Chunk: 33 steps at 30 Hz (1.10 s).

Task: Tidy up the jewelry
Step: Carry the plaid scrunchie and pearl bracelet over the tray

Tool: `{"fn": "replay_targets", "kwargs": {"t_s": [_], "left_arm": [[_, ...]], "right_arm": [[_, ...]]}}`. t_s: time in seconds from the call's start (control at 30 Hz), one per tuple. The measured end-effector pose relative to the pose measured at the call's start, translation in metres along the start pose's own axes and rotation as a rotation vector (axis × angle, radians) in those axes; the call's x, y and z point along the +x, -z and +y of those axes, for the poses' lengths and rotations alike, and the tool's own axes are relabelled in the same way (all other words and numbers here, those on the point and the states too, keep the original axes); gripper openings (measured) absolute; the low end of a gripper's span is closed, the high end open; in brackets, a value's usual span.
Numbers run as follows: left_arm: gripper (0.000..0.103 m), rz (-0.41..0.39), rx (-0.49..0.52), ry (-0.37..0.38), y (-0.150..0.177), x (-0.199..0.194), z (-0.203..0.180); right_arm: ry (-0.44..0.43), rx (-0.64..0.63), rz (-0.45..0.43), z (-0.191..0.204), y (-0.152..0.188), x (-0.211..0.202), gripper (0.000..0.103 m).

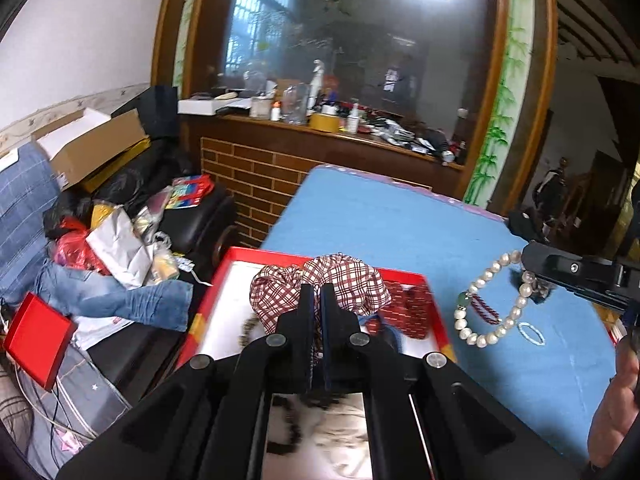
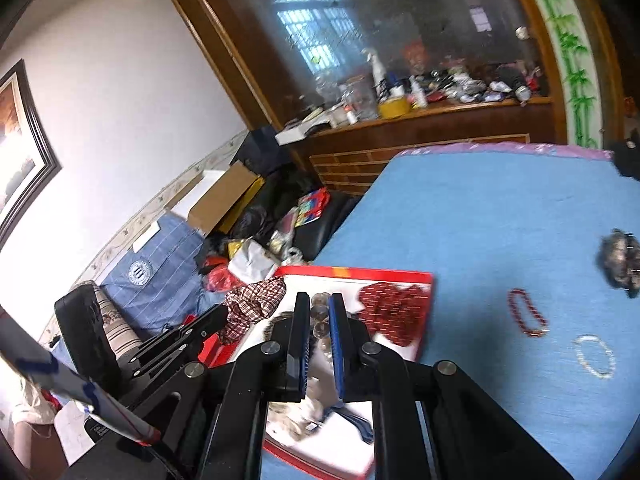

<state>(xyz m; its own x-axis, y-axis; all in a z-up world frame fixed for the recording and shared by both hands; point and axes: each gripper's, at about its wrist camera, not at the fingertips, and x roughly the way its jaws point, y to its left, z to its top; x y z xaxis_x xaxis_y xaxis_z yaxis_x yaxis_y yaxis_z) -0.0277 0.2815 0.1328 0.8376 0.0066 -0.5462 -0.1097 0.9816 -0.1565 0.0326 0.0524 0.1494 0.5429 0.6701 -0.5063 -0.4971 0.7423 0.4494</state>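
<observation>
We are pinching the plaid scrunchie (image 1: 320,280) in our left gripper (image 1: 317,300) over the red tray (image 1: 424,280), while our right gripper (image 2: 319,312) is clamping the pearl bracelet (image 1: 486,300) above the blue table (image 1: 400,220).

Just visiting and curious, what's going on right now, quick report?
Left tongs shut on red-checked fabric scrunchie over red-rimmed tray. Right tongs shut on white pearl bracelet. Nothing blocking.

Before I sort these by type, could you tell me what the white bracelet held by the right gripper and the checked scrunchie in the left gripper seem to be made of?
White bracelet: glossy, rounded off-white beads with soft highlights, apparently pearl or imitation, plus one green bead, possibly jade or glass. Checked scrunchie: matte, gathered woven fabric in a red-and-white check, with soft folds.
</observation>
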Motion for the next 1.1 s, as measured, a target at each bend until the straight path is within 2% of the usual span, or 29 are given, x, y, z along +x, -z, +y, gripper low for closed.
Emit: {"fn": "replay_targets", "kwargs": {"t_s": [0.27,0.47,0.6,0.8,1.1], "left_arm": [[0.003,0.067,-0.026,-0.010,-0.010,0.035,0.036],[0.003,0.133,-0.048,-0.002,-0.015,0.074,0.043],[0.003,0.162,-0.049,-0.023,-0.021,0.098,0.046],[0.003,0.237,-0.044,-0.041,-0.016,0.130,0.048],[0.003,0.268,-0.051,-0.046,-0.010,0.141,0.050]], "right_arm": [[-0.014,0.006,0.053,0.019,-0.014,0.056,0.011],[-0.004,0.007,0.084,0.026,-0.016,0.097,0.011],[0.013,0.009,0.118,0.025,-0.018,0.125,0.011],[0.044,0.026,0.154,0.009,-0.020,0.146,0.011],[0.087,0.039,0.190,-0.015,-0.016,0.155,0.011]]}}
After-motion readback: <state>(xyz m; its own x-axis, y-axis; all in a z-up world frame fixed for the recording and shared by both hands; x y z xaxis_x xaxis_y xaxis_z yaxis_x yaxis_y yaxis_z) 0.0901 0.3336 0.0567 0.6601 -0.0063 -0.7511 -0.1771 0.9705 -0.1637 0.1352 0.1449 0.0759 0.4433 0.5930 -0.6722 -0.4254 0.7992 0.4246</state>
